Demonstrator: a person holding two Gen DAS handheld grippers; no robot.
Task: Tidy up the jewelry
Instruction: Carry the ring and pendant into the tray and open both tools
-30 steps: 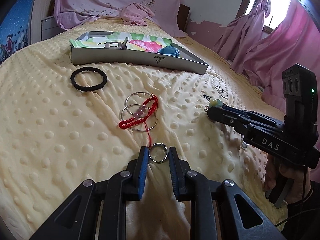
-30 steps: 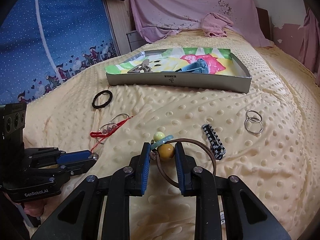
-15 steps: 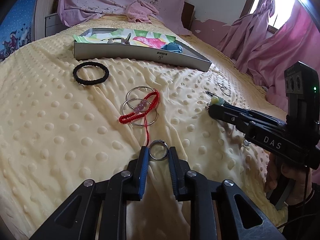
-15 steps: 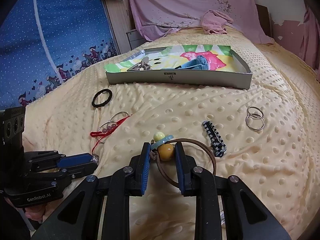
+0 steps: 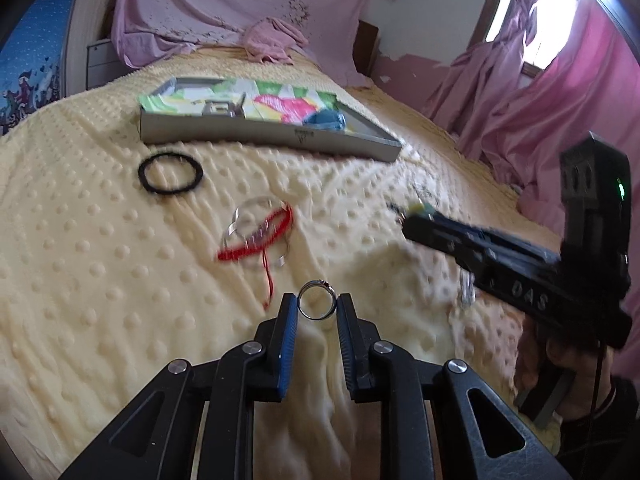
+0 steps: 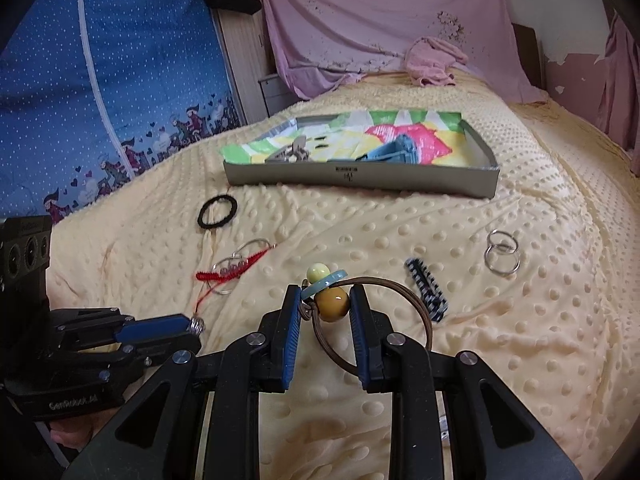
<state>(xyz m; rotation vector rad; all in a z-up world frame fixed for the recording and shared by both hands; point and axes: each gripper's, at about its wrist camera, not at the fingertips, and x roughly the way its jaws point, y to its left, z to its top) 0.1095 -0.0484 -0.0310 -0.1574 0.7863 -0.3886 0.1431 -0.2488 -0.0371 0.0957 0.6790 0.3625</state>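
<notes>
Left gripper (image 5: 317, 307), jaws clamped on a silver ring (image 5: 316, 299) above the bed (image 5: 80, 280); right gripper (image 6: 326, 307), jaws clamped on a beaded hair tie (image 6: 332, 304); tray (image 6: 360, 174) beyond.

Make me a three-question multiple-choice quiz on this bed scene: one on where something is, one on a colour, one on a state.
1. Where does the black hair tie lie?
A. in the tray
B. on the blanket, in front of the tray's left end
C. in the right tongs

2. What colour is the cord bracelet across the wire hoops?
A. red
B. green
C. white

3. What are the left tongs doing?
A. open and bare
B. shut on a silver ring
C. shut on a comb

Answers: 1 B, it rests on the blanket near the tray. 2 A, the cord is red. 3 B, the ring sits pinched between the fingers.
</notes>
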